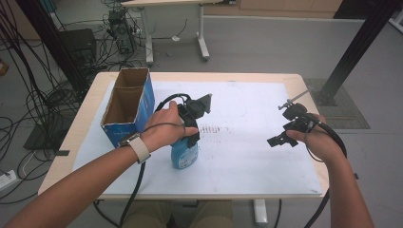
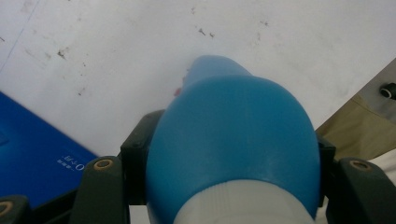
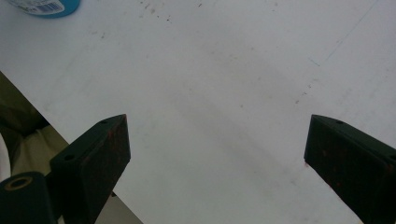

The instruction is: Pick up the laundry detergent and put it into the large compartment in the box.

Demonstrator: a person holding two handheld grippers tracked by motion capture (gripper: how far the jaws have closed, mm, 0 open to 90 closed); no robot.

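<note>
1. I see a white-topped counter [image 1: 247, 156] with a blue box [image 1: 128, 107] at its left.
2. My left gripper [image 1: 190, 124] clamps the blue bottle [image 1: 184, 154] by its shoulders; the bottle stands upright beside the box, cap up.
3. My right gripper [image 1: 290, 128] hovers with jaws spread, holding nothing.

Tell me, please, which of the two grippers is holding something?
The left gripper: it clamps the blue bottle, while the right gripper hangs open over the white sheet.

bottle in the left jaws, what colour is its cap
White, a ribbed cap on the blue bottle; it shows best in the left gripper view.
</note>
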